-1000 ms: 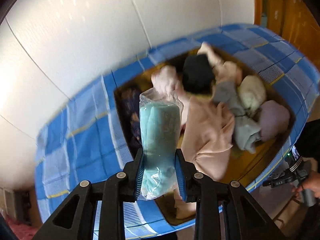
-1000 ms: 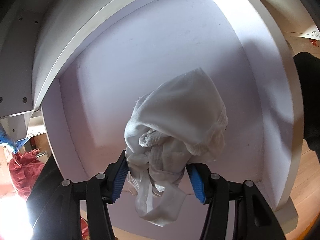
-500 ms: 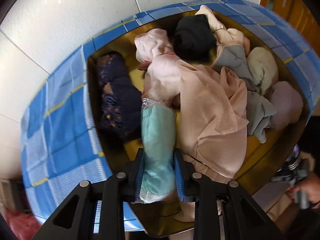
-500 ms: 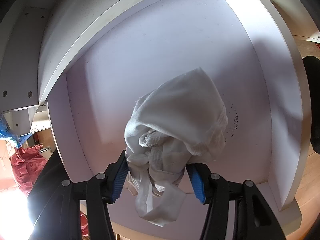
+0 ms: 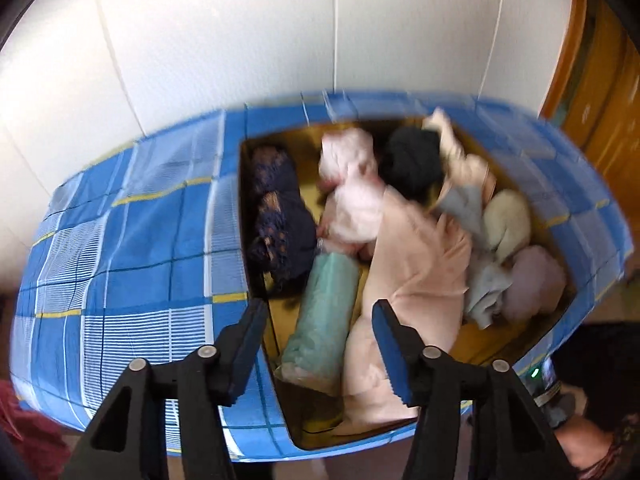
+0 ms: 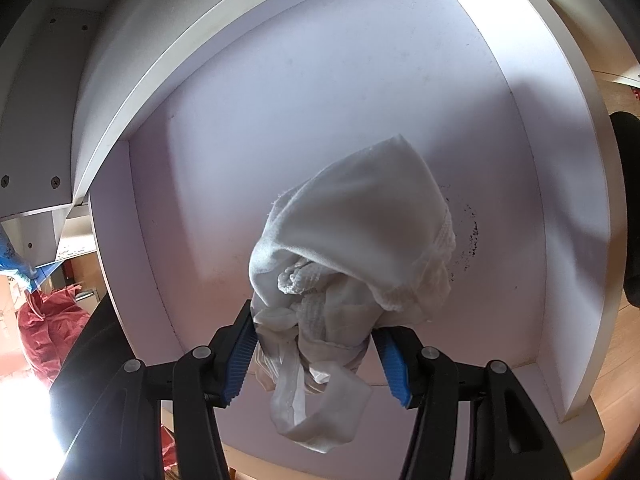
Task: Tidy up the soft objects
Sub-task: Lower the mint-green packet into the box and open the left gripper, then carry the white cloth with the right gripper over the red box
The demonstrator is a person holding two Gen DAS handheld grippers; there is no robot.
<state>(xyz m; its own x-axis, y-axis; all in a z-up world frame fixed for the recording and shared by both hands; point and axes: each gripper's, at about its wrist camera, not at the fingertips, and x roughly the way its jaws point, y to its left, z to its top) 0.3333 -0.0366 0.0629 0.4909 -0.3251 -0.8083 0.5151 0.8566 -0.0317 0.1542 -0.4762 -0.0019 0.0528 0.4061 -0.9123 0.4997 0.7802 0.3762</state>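
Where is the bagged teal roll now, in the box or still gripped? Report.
In the box. The teal roll lies between navy lace and pink garment; the left gripper, jaws just opened, stands clear.

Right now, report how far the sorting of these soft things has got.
Done: the bagged teal roll lies in the yellow-lined box, between the navy lace piece and the pink garment; the left gripper has just opened off it. In hand: the right gripper clamps a white cloth bundle above the empty white drawer. Left: setting that bundle down.
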